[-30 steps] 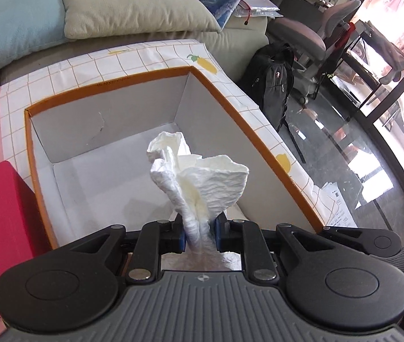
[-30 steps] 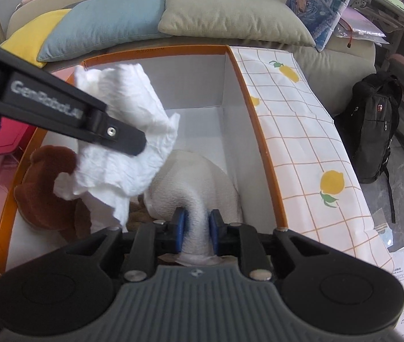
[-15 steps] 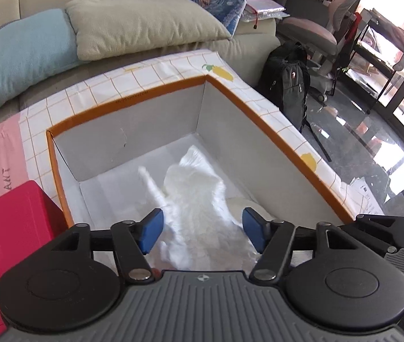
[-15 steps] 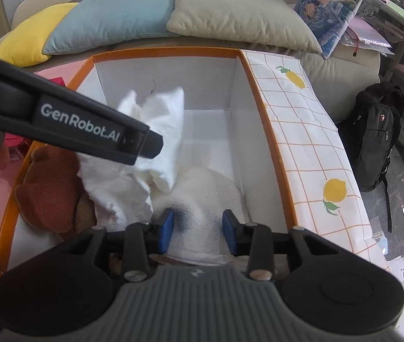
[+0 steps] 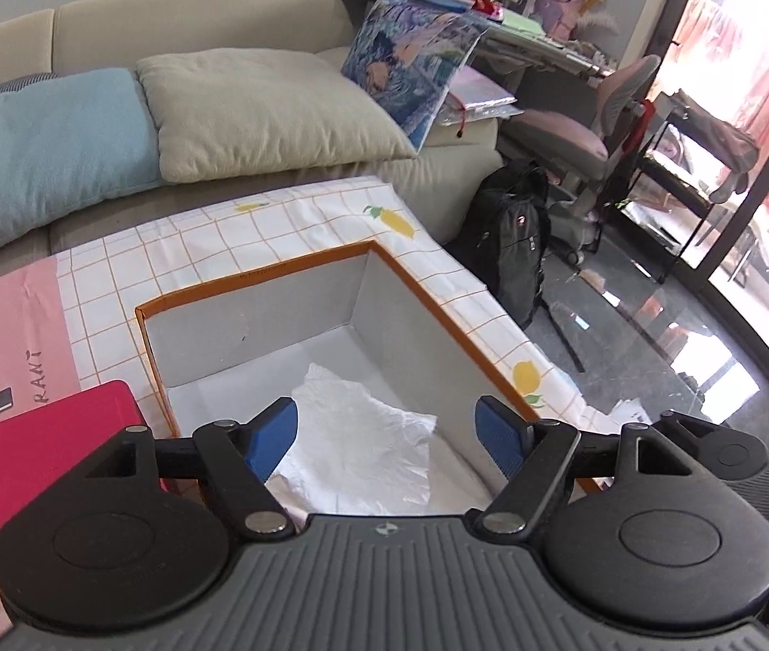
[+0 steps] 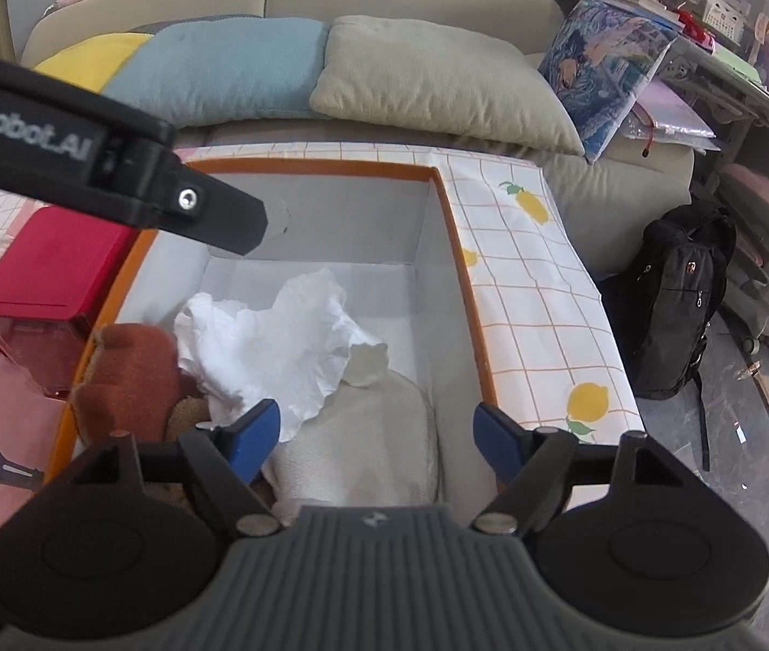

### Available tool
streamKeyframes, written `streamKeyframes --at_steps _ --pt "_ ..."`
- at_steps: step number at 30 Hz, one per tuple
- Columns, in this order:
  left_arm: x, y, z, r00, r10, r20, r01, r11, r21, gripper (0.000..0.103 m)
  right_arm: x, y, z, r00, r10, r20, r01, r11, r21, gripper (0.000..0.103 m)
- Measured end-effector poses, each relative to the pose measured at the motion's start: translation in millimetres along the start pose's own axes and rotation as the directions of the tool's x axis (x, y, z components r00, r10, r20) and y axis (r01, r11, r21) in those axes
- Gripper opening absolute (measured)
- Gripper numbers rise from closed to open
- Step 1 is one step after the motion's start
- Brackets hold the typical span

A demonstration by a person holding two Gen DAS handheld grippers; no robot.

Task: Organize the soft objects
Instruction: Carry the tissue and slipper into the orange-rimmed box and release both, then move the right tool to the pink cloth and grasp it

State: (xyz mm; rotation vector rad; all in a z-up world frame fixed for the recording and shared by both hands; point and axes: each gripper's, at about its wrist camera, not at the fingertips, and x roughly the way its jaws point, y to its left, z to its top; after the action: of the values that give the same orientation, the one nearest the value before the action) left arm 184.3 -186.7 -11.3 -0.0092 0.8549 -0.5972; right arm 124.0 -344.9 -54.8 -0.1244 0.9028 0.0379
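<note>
Since a second ago I've let go of both: the tissue [image 6: 276,347] and cream plush [image 6: 363,434] lie in the box [image 6: 460,271], bear [image 6: 129,374] at 9 o'clock. Left gripper [image 5: 387,434] and right gripper [image 6: 376,431] gape, released. Risk: tissue snagging a finger on my next reach.

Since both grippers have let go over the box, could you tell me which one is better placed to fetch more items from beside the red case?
Probably the left. The left gripper is open, and the red case sits just to its left beside the box. The right gripper is open over the beige plush, nearer the opposite wall.
</note>
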Motion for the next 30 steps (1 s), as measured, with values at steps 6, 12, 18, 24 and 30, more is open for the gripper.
streamKeyframes --at_steps 6,12,18,24,30 --pt "-40.6 1.0 -12.1 0.997 0.038 0.064 -0.04 0.999 0.036 0.088 -25.0 15.3 -3.2 0.999 0.024 0.036 -0.024 1.0 0.007 0.08" --pt "-82.4 15.3 -43.8 0.988 0.099 0.116 -0.107 0.993 0.059 0.088 -46.3 36.7 -6.0 0.994 0.069 0.084 -0.075 0.994 0.075 0.081" --pt "-115.5 51.5 -82.7 0.978 0.178 0.111 -0.176 0.984 -0.028 0.087 -56.1 75.8 -10.3 0.981 0.168 0.1 -0.18 0.976 0.12 0.081" --pt "-132.0 92.9 -126.6 0.968 0.248 0.038 -0.241 0.961 -0.139 0.087 -50.7 125.9 -16.9 0.959 0.279 0.041 -0.282 0.953 0.111 0.089" --pt "-142.2 133.0 -164.4 0.964 0.262 -0.034 -0.261 0.926 -0.271 0.085 -43.2 174.1 -21.9 0.953 0.3 -0.032 -0.3 0.954 -0.013 0.089"
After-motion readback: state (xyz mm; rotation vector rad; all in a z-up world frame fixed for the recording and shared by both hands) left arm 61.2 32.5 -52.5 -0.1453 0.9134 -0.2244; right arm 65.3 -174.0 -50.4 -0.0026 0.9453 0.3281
